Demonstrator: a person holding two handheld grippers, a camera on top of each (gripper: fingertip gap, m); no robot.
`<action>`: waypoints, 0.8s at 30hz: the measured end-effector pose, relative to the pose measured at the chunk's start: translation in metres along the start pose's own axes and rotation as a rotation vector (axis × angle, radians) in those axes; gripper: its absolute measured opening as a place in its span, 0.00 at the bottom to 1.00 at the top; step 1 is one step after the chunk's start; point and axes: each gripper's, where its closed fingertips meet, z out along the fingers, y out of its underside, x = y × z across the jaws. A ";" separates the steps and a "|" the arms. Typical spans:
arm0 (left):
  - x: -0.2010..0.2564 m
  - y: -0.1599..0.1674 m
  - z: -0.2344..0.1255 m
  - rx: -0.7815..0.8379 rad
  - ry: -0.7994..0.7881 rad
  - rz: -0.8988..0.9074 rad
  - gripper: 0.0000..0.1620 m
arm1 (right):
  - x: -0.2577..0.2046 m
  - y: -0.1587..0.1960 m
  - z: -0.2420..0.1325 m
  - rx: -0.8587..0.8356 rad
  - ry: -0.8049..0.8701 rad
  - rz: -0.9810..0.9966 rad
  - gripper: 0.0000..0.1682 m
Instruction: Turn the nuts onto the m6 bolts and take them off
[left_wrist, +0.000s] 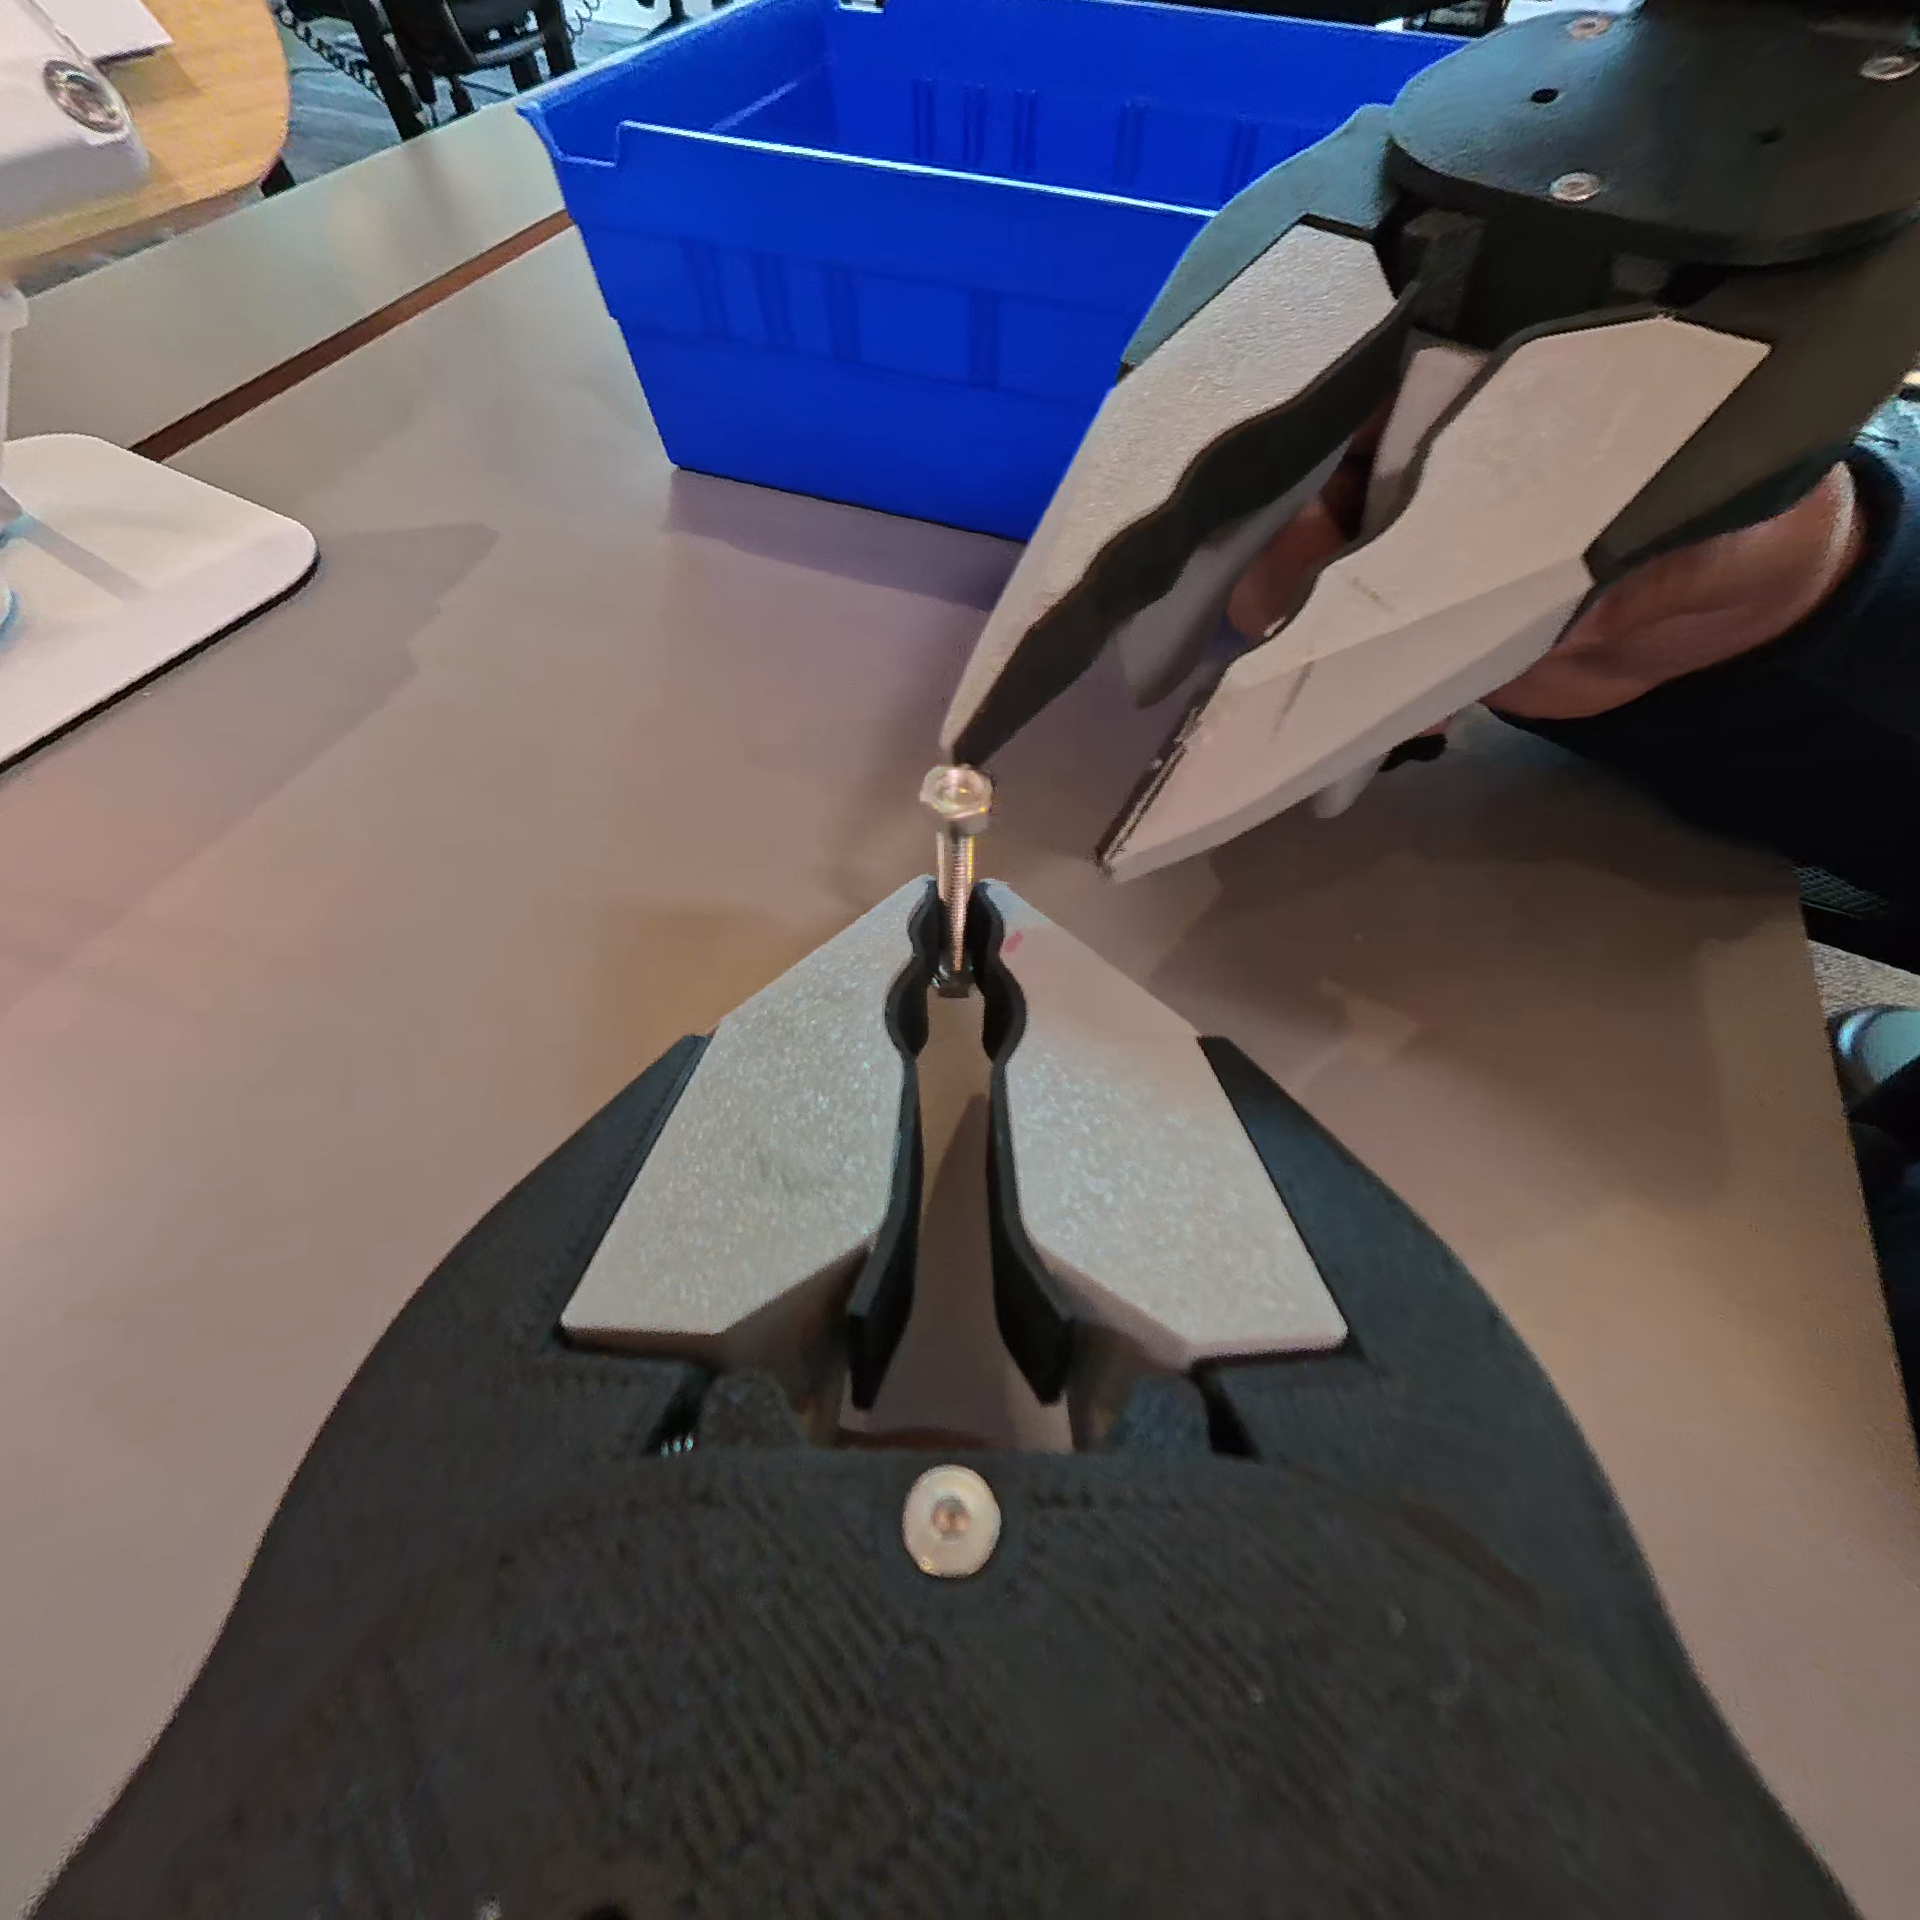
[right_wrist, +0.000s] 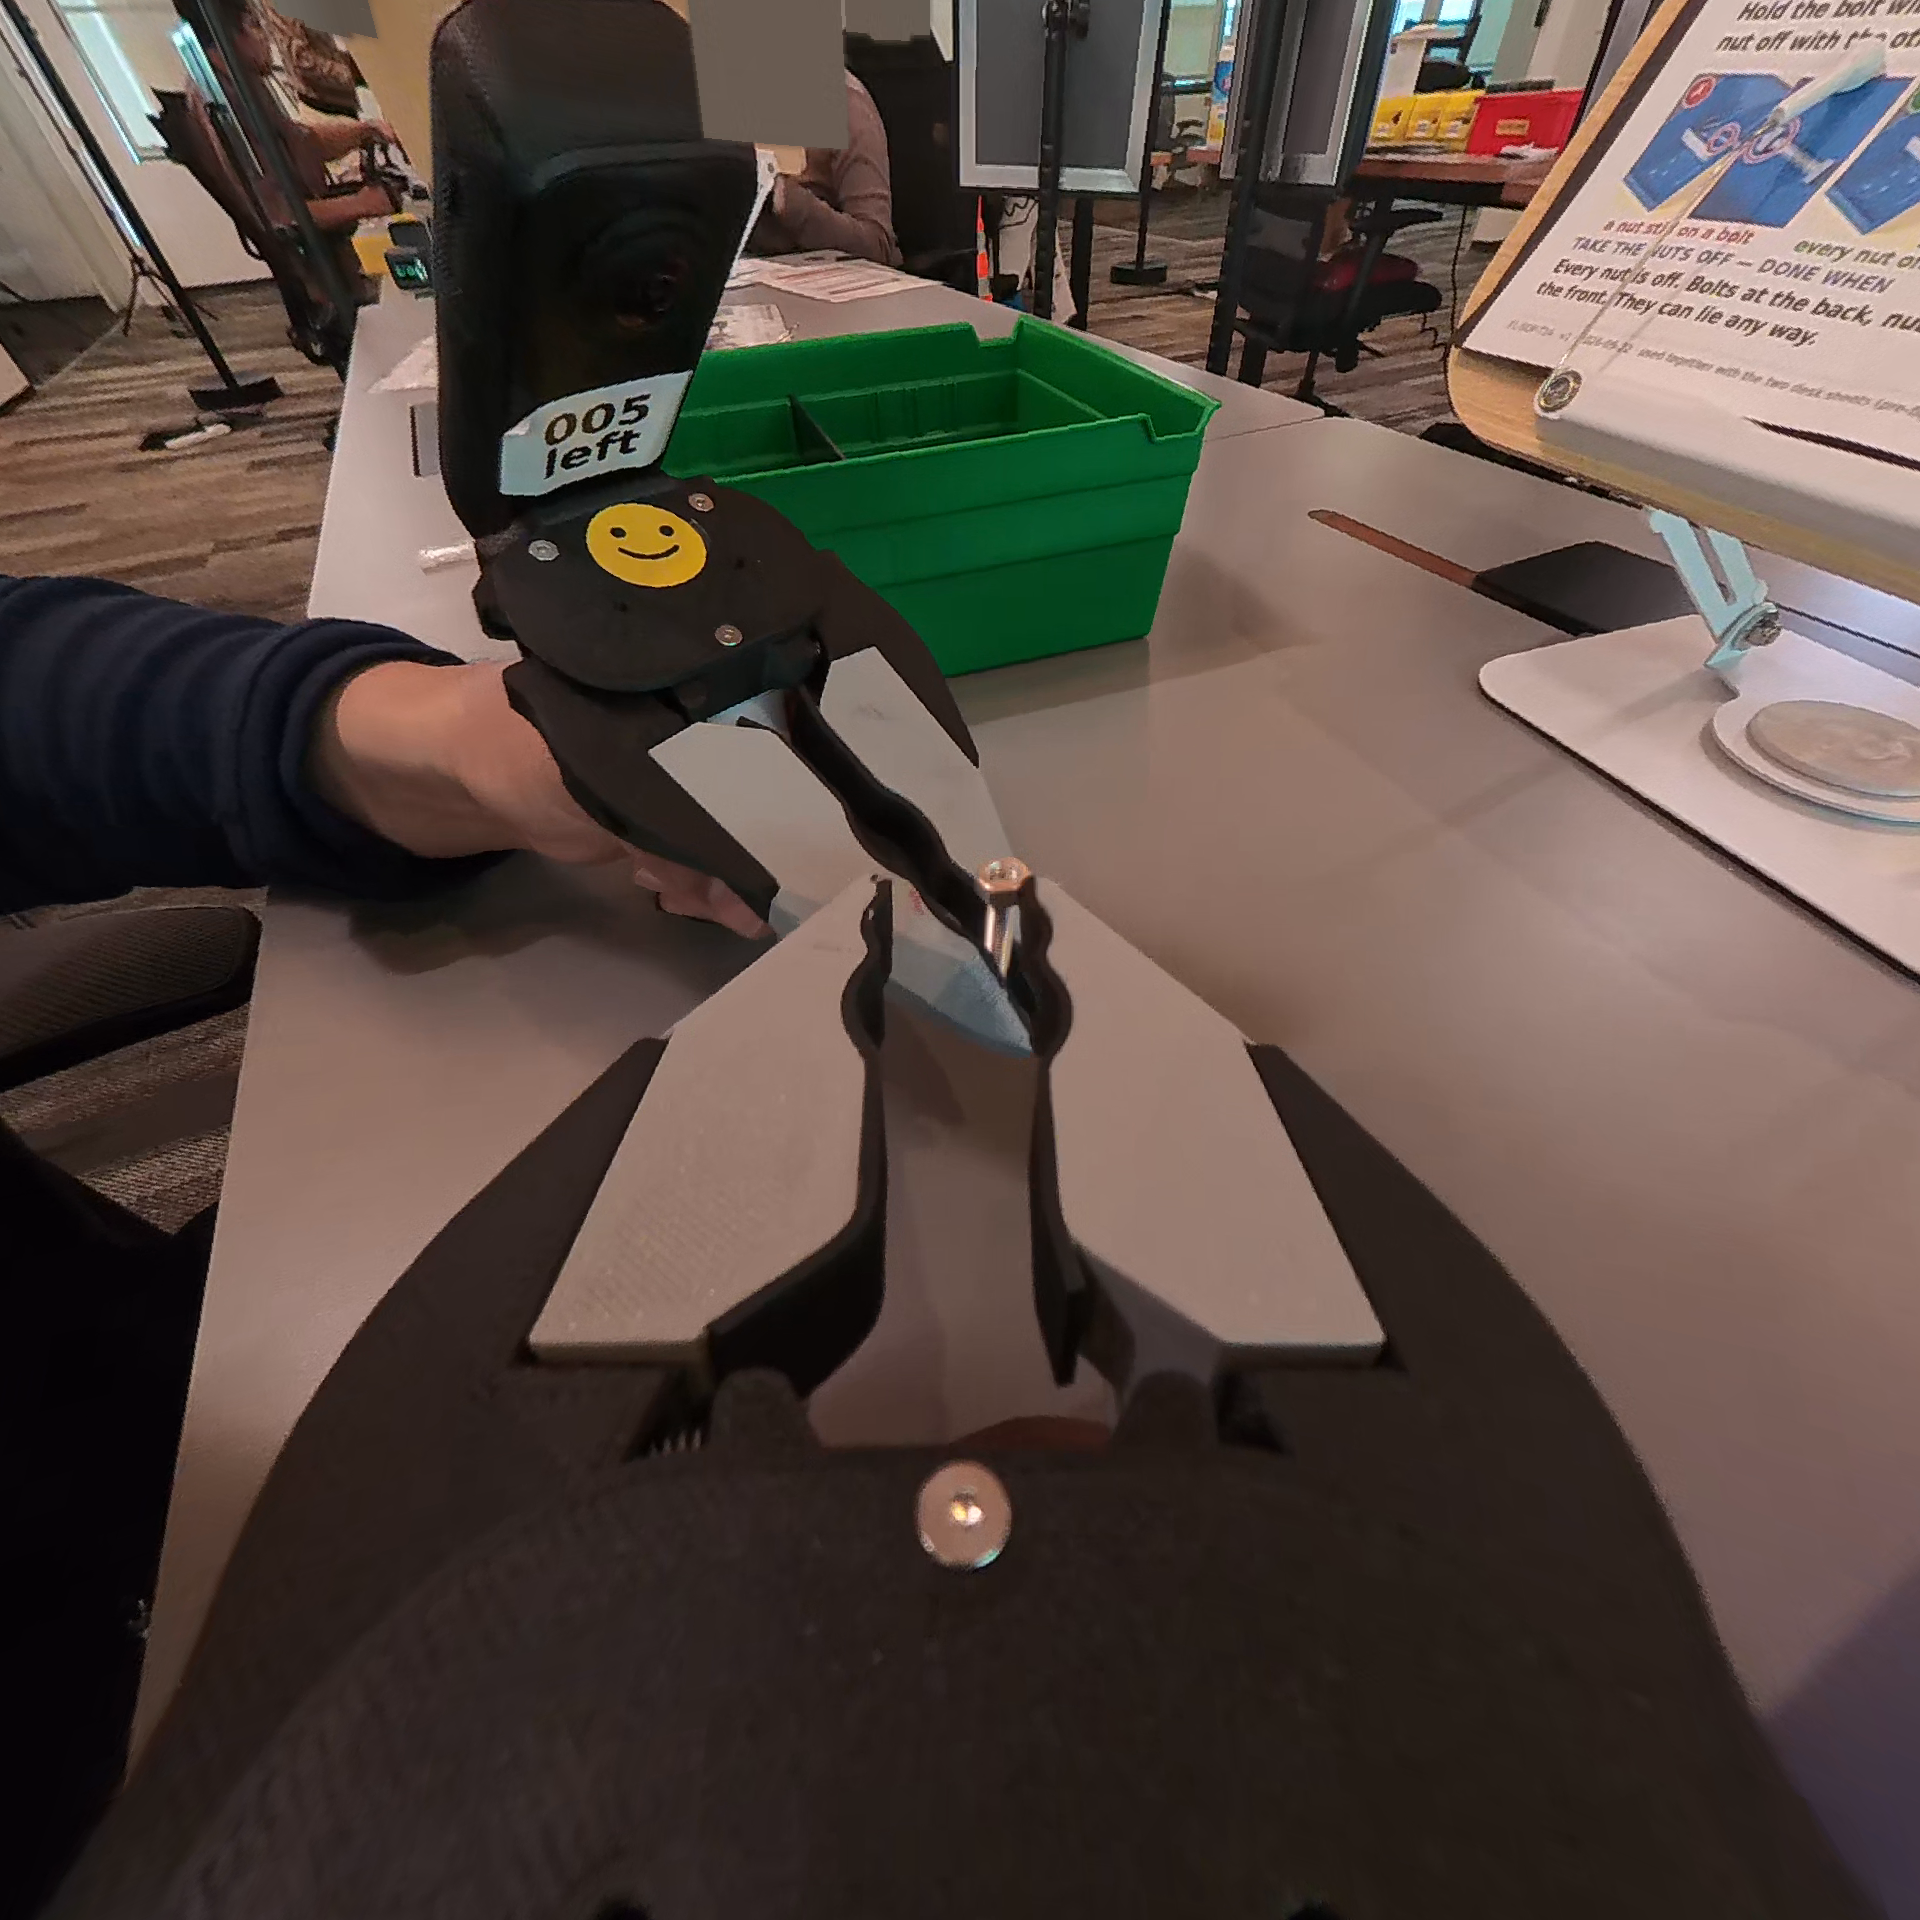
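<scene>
Left tongs (left_wrist: 954, 914) clamp bolt (left_wrist: 956, 862); right tongs (left_wrist: 1023, 805) agape.

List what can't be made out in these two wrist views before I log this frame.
- Blue bin floor, left wrist view: its front wall hides the contents.
- Green bin, right wrist view: the left gripper covers part of it.
- Bolt lower end, left wrist view: sunk between the left gripper's dark pads.
- Nut contact, left wrist view: whether the open right gripper touches it is unclear.
</scene>
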 end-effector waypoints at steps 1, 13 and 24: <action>-0.001 0.000 -0.001 0.001 -0.004 -0.003 0.02 | 0.000 0.000 0.000 0.003 -0.005 0.002 0.11; 0.004 -0.001 0.000 0.002 0.013 0.011 0.02 | 0.000 0.000 0.001 -0.003 0.003 -0.003 0.15; 0.001 -0.002 -0.001 0.010 0.010 0.001 0.02 | 0.003 -0.001 0.001 0.006 0.014 0.010 0.17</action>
